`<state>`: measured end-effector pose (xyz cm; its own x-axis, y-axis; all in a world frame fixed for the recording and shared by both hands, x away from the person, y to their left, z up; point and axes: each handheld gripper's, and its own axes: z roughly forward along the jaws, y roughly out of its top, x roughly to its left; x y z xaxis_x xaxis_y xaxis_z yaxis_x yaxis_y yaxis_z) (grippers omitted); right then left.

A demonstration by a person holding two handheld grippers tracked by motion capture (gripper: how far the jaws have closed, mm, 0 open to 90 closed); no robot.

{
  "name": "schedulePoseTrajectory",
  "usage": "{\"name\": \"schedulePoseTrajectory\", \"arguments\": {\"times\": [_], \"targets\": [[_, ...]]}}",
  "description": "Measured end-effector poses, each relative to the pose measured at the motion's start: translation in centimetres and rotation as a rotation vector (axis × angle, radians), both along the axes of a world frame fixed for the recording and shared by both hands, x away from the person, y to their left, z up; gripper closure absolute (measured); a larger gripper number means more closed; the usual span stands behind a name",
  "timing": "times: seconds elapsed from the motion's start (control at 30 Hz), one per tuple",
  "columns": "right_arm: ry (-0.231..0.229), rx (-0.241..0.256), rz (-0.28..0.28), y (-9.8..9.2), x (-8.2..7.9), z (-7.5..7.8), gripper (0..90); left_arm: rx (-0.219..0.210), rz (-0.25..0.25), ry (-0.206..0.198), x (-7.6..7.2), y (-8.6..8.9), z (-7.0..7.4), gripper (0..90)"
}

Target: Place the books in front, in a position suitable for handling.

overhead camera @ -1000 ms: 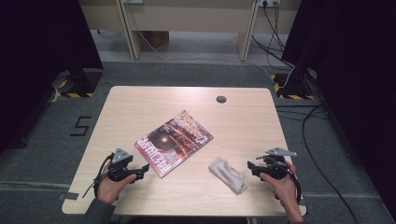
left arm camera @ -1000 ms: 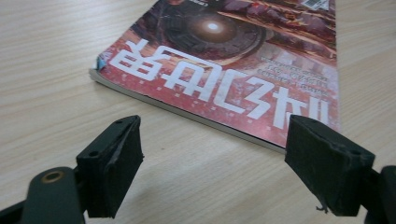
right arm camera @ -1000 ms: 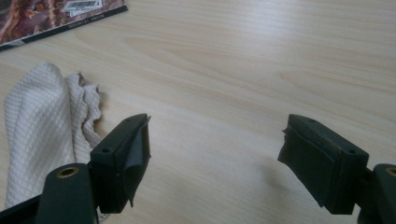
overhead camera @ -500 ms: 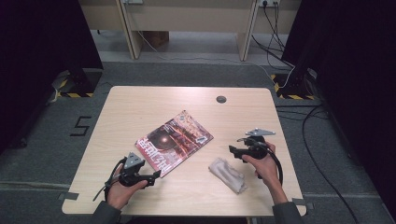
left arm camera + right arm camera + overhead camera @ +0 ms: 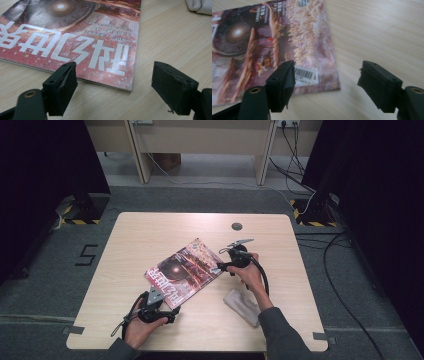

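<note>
A red and brown magazine (image 5: 184,273) lies flat and askew in the middle of the wooden table (image 5: 140,235). My left gripper (image 5: 169,314) is open at its near corner; that corner (image 5: 125,85) sits just ahead of the gap between the jaws (image 5: 115,92). My right gripper (image 5: 220,268) is open at the magazine's right corner, where a barcode label (image 5: 305,75) shows just ahead of the left jaw (image 5: 327,87). Nothing is between either pair of jaws.
A crumpled whitish cloth (image 5: 242,306) lies near the front edge, under the right forearm, and its edge shows in the left gripper view (image 5: 200,6). A round cable hole (image 5: 237,226) sits at the table's back. Cables run over the floor at the right.
The right gripper has moved from the table's front right corner inward and away, to the magazine's right corner. The left gripper has shifted right along the front edge to the magazine's near corner.
</note>
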<state>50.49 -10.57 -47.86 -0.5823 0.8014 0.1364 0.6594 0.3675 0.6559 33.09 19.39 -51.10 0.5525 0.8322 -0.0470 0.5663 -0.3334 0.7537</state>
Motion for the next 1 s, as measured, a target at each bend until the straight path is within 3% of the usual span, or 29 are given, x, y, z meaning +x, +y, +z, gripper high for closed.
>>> {"name": "schedulePoseTrajectory", "arguments": {"times": [0.2,0.33,0.47,0.6,0.67,0.8,1.0], "targets": [[0.016,-0.034,0.033,2.0,1.0,-1.0,37.2,0.018,-0.001,0.006,0.4,-0.2,-0.2,21.5],[0.025,-0.067,0.053,2.8,1.0,-1.4,36.4,0.011,0.003,0.014,0.5,-0.1,-0.3,22.6],[0.022,-0.064,0.057,2.9,1.0,-1.4,36.9,0.011,0.008,0.019,0.6,0.0,-0.3,24.1],[0.007,-0.092,0.039,2.8,1.1,-1.3,36.6,0.013,0.005,0.025,0.8,0.0,-0.3,24.3],[0.039,-0.093,0.044,2.7,1.4,-1.6,36.6,0.015,0.004,0.026,0.8,0.0,-0.3,24.4],[0.033,-0.084,0.048,3.0,1.2,-1.8,36.1,0.013,0.003,0.025,0.9,0.1,-0.3,26.0],[0.031,-0.125,0.1,2.9,0.3,-1.5,36.2,0.076,0.023,0.007,1.3,0.6,-0.3,28.0]]}}
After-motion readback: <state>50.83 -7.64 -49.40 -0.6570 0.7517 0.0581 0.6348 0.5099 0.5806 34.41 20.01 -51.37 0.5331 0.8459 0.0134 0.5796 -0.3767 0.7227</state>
